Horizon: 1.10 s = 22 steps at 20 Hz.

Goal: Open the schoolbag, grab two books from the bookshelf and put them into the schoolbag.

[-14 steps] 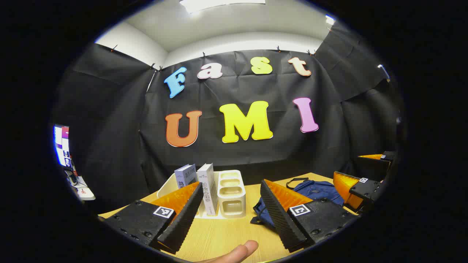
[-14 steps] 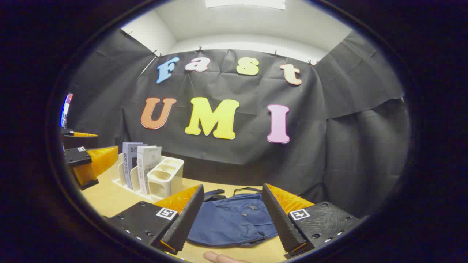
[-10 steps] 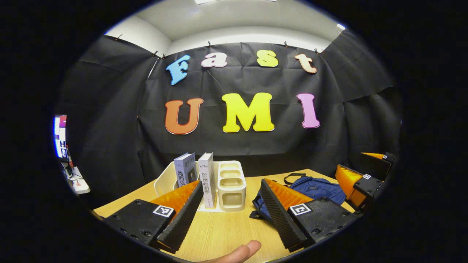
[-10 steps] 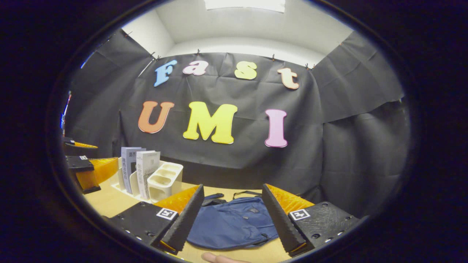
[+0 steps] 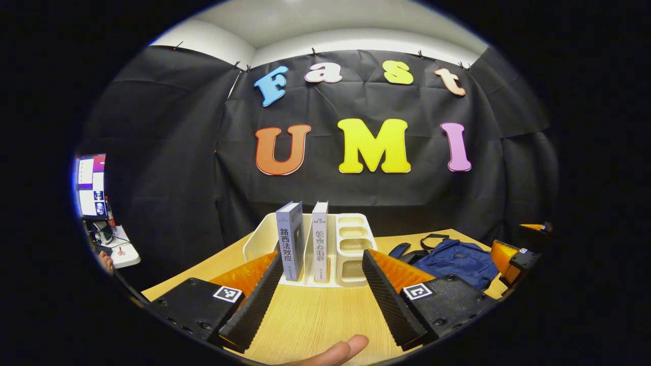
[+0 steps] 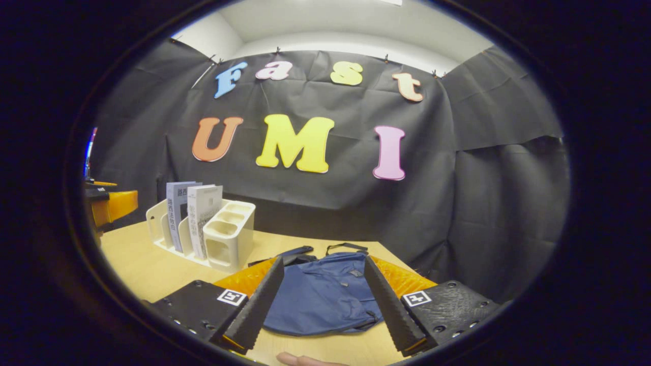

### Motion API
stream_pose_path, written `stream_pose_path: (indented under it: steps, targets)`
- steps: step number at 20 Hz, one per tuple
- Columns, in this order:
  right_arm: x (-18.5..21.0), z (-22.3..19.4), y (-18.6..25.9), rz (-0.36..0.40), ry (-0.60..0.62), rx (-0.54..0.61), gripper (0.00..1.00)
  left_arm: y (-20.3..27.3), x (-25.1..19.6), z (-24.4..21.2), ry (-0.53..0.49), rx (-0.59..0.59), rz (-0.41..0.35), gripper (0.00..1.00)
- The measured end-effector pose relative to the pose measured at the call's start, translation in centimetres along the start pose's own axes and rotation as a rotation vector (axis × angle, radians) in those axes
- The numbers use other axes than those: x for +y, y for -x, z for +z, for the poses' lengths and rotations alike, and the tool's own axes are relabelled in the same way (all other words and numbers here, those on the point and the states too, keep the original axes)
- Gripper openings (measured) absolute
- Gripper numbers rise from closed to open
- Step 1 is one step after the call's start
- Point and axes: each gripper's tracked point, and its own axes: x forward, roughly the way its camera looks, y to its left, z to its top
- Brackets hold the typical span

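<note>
Wooden worktop [image 5: 315,320] carries everything. Left claw [image 5: 319,300] hangs wide open and empty, facing two upright books [image 5: 290,239] in a white rack [image 5: 351,239]. Right claw [image 6: 320,297] is likewise spread and empty, low over the closed blue schoolbag [image 6: 325,295], which lies flat beside the rack. A fingertip [image 5: 338,351] shows below.

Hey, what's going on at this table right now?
A person holds a two-finger tool in each hand above a wooden table. The left tool is open and faces two books standing upright in a white bookshelf. The right tool is open and points at a blue schoolbag lying flat on the table, apparently closed. Neither tool touches anything, and no book is in the bag yet.
</note>
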Motion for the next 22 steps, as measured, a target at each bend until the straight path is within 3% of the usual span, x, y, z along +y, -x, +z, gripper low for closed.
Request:
stream_pose_path:
  steps: [9,12,17,22]
  targets:
    - [2.1,-2.6,-1.2,0.025,0.094,0.051,0.98,-0.5,0.5,-1.0,0.017,0.051,0.006,0.99]
    - [4.8,-4.3,-2.2,0.092,0.114,0.094,0.95,-0.4,0.2,-1.1,0.022,0.062,-0.004,0.99]
    - [8.5,-6.4,-3.8,0.137,0.222,0.133,0.98,0.2,0.6,0.2,-0.042,0.007,0.004,0.99]
    - [12.7,-10.7,-5.5,0.187,0.295,0.251,0.95,0.3,1.3,0.0,-0.067,0.015,0.016,0.99]
